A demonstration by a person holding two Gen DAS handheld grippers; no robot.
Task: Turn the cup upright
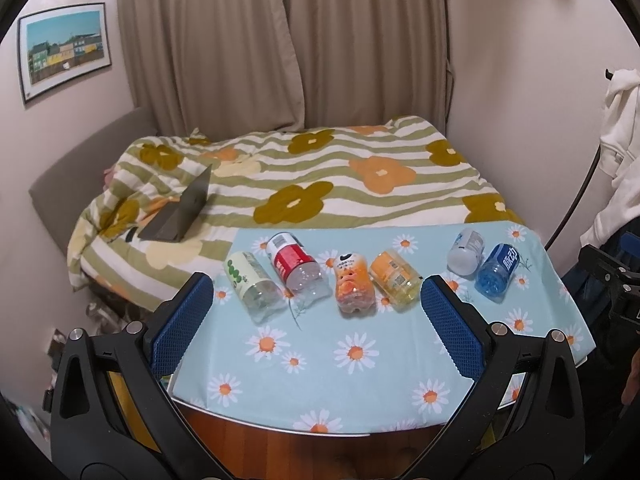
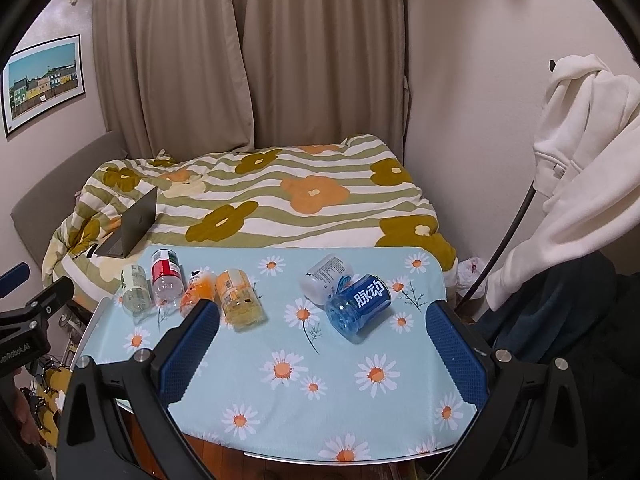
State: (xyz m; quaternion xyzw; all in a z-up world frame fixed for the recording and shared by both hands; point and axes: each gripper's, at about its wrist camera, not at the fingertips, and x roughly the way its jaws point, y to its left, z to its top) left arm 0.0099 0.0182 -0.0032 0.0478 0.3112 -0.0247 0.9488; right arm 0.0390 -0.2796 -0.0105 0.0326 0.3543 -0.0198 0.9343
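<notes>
Open laptop (image 1: 176, 212) on floral duvet (image 1: 320, 176) (striped); framed picture (image 1: 64, 52)

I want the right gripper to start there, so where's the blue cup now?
The blue cup lies on its side at the table's right, touching the white cup behind it.

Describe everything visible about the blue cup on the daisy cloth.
The blue cup is translucent blue plastic with a blue label bearing white Chinese characters. It lies on its side on the daisy tablecloth, one round end facing the camera, at the right of the row. The white cup behind it appears to touch it. Neither tool touches it.
</notes>
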